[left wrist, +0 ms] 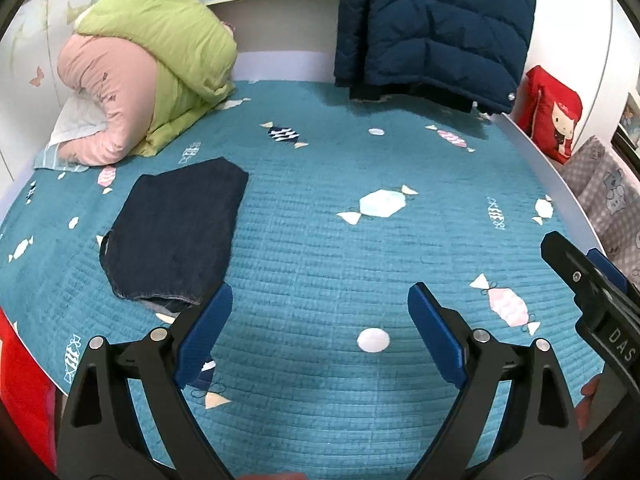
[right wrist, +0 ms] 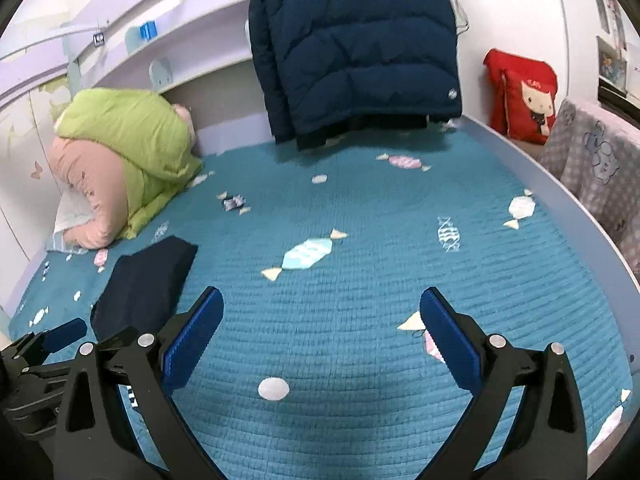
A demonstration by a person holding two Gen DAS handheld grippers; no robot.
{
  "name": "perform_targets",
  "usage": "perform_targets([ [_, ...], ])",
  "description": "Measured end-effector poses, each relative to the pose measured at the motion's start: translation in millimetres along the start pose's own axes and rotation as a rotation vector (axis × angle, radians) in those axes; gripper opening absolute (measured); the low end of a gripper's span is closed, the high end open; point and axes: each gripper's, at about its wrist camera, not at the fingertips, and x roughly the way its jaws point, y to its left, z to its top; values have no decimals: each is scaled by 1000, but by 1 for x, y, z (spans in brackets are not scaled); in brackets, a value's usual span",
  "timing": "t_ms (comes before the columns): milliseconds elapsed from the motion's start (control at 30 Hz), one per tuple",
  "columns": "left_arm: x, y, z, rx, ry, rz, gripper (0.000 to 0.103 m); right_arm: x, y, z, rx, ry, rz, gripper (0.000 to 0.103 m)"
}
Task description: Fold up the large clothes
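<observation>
A folded dark denim garment (left wrist: 176, 236) lies on the teal quilted bed cover (left wrist: 320, 248), left of centre; in the right wrist view the same denim garment (right wrist: 146, 284) sits at lower left. A dark blue puffer jacket (left wrist: 432, 28) hangs at the far end of the bed, also seen as the puffer jacket (right wrist: 356, 48). My left gripper (left wrist: 320, 312) is open above the cover with nothing between its fingers, its left finger near the denim's front corner. My right gripper (right wrist: 322, 316) is open and empty too; it shows at the left wrist view's right edge (left wrist: 580, 272).
A rolled green and pink duvet (left wrist: 148, 76) with a white pillow lies at the far left. A red cushion (left wrist: 552, 112) and a grey patterned blanket (left wrist: 608, 196) stand along the right bed edge. A curved white headboard and shelf (right wrist: 160, 40) back the bed.
</observation>
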Motion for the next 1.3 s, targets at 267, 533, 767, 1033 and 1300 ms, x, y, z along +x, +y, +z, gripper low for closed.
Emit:
perform_targets([
  [267, -7, -16, -8, 22, 11, -46, 90, -10, -5, -6, -43, -21, -67, 95],
  [533, -7, -30, -17, 72, 16, -40, 90, -8, -11, -13, -21, 8, -68, 95],
  [767, -9, -29, -17, 73, 5, -28, 90, -10, -12, -13, -18, 2, -68, 95],
  [1033, -13, -28, -17, 62, -9, -9, 90, -10, -11, -13, -22, -2, -70, 95],
  [1300, -18, -24, -16, 49, -27, 3, 90, -11, -11, -13, -28, -9, -68, 95],
])
